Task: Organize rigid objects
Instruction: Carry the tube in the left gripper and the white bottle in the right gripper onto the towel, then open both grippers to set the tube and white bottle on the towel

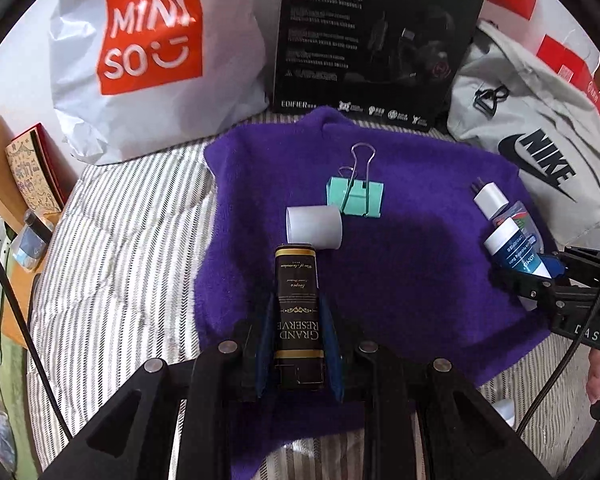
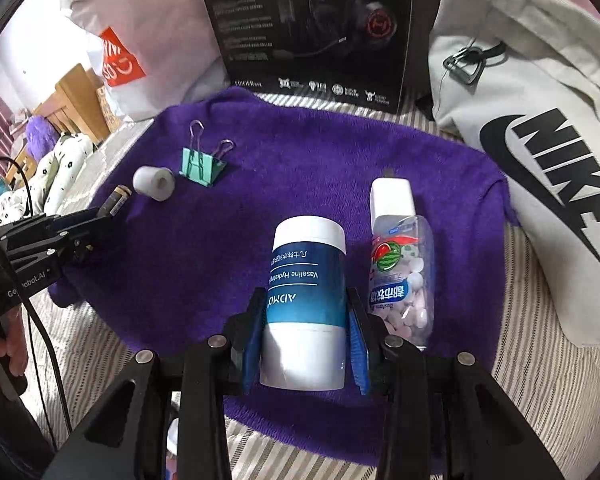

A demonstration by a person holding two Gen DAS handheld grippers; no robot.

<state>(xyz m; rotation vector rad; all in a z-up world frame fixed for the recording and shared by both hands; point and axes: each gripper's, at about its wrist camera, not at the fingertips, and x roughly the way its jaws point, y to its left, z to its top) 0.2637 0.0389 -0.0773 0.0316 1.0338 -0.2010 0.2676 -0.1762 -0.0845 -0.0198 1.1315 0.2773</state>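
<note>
Deep purple towel (image 1: pixel 420 264) over grey-and-white striped bedding (image 1: pixel 120 280). Mint-green binder clip (image 1: pixel 355 197) with silvery wire handles. Plain white small roll (image 1: pixel 314 227). Dark brown, nearly black tube (image 1: pixel 299 312) with gold bands and gold lettering. White tub (image 2: pixel 306 300) with a blue-to-teal label and white print. Clear bottle (image 2: pixel 402 280) with pale pink and white tablets, a watermelon picture and a blue label. White charger (image 2: pixel 392 198). White shopping bag (image 1: pixel 152 64) with an orange-red logo panel. Black box (image 1: pixel 376 36) with white print. Light grey bag (image 1: pixel 540 148) with black logo. Blue pads on black fingers (image 2: pixel 356 336). Far left, possibly white cloth (image 2: pixel 60 176) with dark flower print, too blurred to confirm.
</note>
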